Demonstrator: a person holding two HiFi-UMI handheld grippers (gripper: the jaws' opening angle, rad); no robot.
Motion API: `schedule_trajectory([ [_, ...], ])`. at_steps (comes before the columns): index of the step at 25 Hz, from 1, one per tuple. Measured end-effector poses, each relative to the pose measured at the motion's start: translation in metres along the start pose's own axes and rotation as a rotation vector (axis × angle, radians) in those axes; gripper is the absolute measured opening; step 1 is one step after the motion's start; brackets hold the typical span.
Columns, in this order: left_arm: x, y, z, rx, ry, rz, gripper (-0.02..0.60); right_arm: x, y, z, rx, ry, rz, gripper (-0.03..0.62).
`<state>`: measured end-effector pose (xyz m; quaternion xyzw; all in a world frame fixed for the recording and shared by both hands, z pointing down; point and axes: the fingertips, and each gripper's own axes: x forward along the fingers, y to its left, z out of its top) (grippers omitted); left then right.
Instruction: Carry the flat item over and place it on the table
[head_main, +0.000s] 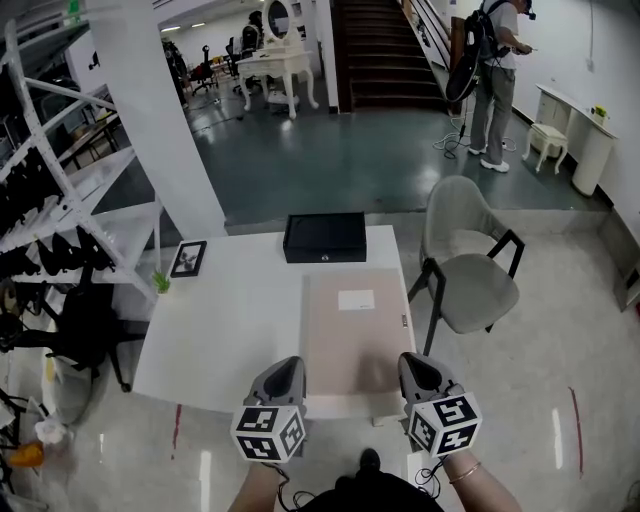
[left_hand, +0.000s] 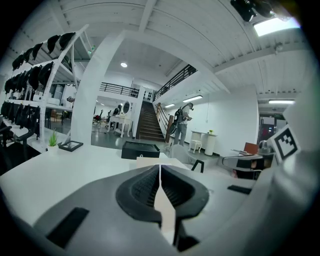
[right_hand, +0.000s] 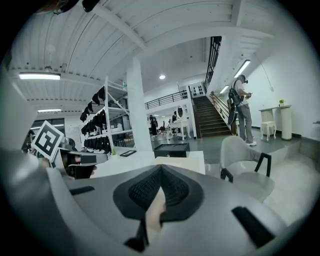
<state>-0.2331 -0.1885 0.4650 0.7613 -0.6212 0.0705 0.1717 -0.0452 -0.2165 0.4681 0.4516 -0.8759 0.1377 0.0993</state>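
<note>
The flat item (head_main: 355, 335) is a pale beige board with a white label, lying along the right part of the white table (head_main: 230, 330); its near end juts slightly past the table's front edge. My left gripper (head_main: 297, 368) grips the board's near left corner, and my right gripper (head_main: 410, 365) grips the near right corner. In the left gripper view the left gripper (left_hand: 160, 167) is shut, with the board's thin beige edge (left_hand: 163, 202) pinched between the pads. The right gripper (right_hand: 161, 170) is likewise shut on the beige edge (right_hand: 154, 212).
A black case (head_main: 324, 237) stands at the table's far edge beyond the board. A framed picture (head_main: 188, 258) and a small plant (head_main: 161, 283) sit far left. A grey chair (head_main: 470, 275) stands right of the table, a shelf rack (head_main: 60, 200) left. A person (head_main: 495, 80) stands far back.
</note>
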Motion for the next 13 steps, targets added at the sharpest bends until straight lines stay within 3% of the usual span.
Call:
schedule_trajectory([
  [13, 0.0098, -0.0014, -0.0024, 0.001, 0.014, 0.0, 0.019, 0.0029, -0.0086, -0.0052, 0.0, 0.011, -0.012, 0.0],
])
